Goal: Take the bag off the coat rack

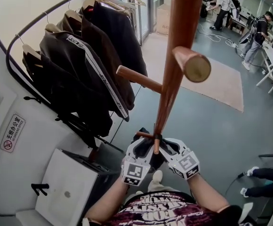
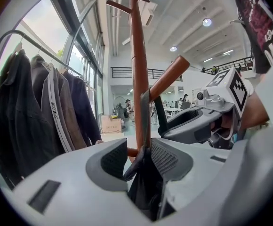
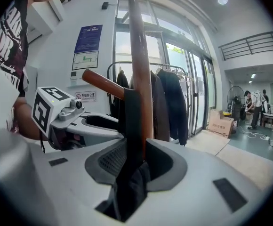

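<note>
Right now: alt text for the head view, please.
Seen from above, the left gripper and right gripper meet at the pole of a wooden coat rack, both on a dark bag strap. Dark jackets hang on a rail to the left.

- Head view: from above, looking steeply down the coat rack post (image 1: 167, 93); left gripper (image 1: 145, 145) and right gripper (image 1: 172, 146) sit near, bottom centre.
- Left gripper view: looks along its own jaws past the bag strap (image 2: 146, 121); post close ahead, right gripper at frame right.
- Right gripper view: mirrored, left gripper at frame left.
- All three views share the post and the hung jackets (image 1: 89, 65).
</note>
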The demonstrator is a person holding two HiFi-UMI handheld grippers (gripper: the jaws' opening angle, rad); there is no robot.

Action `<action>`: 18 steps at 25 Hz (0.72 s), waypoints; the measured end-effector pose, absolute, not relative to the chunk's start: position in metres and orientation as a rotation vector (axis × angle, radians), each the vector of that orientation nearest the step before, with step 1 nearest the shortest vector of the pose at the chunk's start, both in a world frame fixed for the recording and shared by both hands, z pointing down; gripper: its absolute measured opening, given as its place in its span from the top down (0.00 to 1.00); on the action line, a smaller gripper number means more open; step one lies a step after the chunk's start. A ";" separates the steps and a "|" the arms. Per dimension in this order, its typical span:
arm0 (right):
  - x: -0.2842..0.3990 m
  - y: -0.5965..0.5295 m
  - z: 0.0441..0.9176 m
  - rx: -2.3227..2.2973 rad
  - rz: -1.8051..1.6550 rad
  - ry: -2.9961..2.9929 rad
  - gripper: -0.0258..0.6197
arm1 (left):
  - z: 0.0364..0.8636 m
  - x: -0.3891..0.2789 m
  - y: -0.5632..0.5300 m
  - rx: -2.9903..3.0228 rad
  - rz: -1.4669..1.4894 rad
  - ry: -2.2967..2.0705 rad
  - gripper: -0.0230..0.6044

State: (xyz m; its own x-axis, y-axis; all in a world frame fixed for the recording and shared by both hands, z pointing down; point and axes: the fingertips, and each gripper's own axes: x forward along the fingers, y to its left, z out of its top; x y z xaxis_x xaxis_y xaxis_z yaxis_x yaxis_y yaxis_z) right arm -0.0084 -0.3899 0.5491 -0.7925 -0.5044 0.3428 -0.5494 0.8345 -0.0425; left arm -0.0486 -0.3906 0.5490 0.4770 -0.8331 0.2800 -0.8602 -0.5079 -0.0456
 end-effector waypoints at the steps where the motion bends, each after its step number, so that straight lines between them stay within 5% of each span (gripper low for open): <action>1: -0.009 -0.391 0.548 0.798 0.199 -2.695 0.77 | 0.548 -0.048 -0.393 2.613 0.406 -1.504 0.72; 7: -0.012 -0.390 0.548 0.795 0.187 -2.682 0.88 | 0.550 -0.042 -0.396 2.613 0.409 -1.479 0.94; 18: 0.002 -0.392 0.542 0.871 0.354 -2.700 0.91 | 0.544 -0.054 -0.389 2.566 0.379 -1.494 0.95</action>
